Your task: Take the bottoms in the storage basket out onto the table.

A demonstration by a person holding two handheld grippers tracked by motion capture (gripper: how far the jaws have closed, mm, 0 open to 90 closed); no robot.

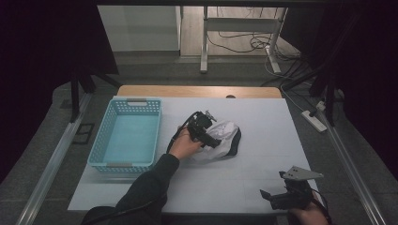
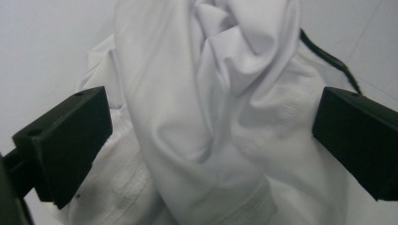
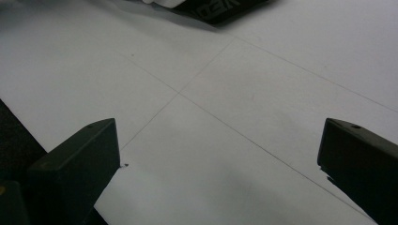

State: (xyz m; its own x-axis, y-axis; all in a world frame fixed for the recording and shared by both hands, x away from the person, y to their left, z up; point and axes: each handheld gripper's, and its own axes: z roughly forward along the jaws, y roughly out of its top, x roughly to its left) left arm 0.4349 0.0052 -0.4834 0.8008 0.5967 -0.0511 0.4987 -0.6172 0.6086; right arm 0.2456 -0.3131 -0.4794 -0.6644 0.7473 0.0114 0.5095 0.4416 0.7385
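The right gripper [image 1: 281, 199] rests at the near right corner of the desk [image 1: 263, 173], jaws spread wide with nothing but bare white surface between them; it looks parked there, out of the way, while the other hand works. Farther in, near the middle of the desk, lies the garment [image 1: 224, 138], a crumpled white cloth with a dark edge showing on its right side. The left gripper [image 1: 206, 136] is at the garment's left edge, tipped down onto it. In the left gripper view its jaws stand released, wide apart, with the bunched folds [image 2: 211, 117] rising between them but no pad pressing the cloth. That placement suggests a bite on the thick ridge of fabric. Left of it, apart from the garment, sits the basket [image 1: 105, 140], light blue, open-topped, a likely place for the cloth.
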